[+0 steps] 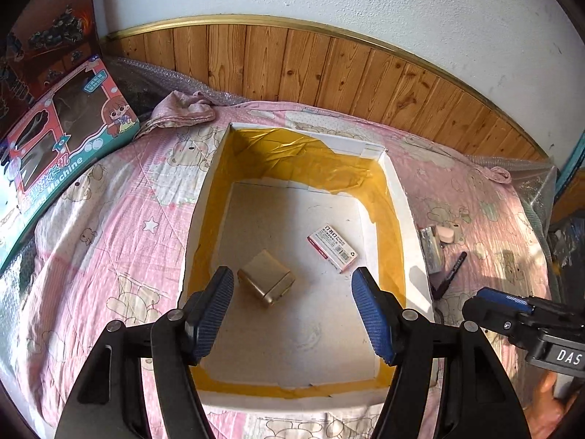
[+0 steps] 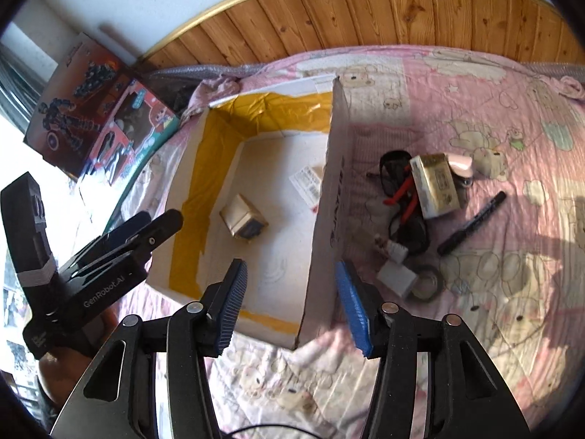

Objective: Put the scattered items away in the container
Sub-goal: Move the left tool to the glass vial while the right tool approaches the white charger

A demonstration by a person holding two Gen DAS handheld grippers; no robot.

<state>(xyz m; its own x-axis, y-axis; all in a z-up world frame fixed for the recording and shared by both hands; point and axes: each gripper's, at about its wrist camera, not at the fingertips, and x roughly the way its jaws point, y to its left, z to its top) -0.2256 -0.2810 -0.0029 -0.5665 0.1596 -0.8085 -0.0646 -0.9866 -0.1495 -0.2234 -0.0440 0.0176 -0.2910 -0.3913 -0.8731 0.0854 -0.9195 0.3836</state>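
Left tool (image 1: 292,281) w/ blue-padded fingers spread wide, empty, poised over the near half of the container (image 1: 204,197), a white cardboard box w/ yellow tape lining its inner walls, resting on a bed under a pink bear-print quilt (image 1: 109,226). Inside the box: a small gold-tan cube box (image 1: 266,281) at approx. 11 o'clock of the tool's midpoint, close to the left finger pad (image 1: 212,314), not touching; a flat white-and-red barcode packet (image 1: 332,248) at 1 o'clock, apart from the cube. Right tool (image 2: 289,292) likewise spread and empty, straddling the box's right wall (image 2: 329,197) near its front corner. Scattered items lie outside on the quilt, at 1–3 o'clock of the right tool: a cream-gold carton (image 2: 435,184) lying atop black glasses w/ red arms (image 2: 400,197); a pink oval item (image 2: 461,162) touching the carton's far end; a black marker (image 2: 473,223) just beside, diagonal; a small white block (image 2: 396,277) next to a tape roll (image 2: 426,281). In the left-wrist view the right tool's tip (image 1: 501,301) enters at 3 o'clock, w/ the marker and carton seen beyond the box wall. Toy boxes (image 1: 69,135) lean at 10 o'clock by the wood-panelled wall (image 1: 329,69).
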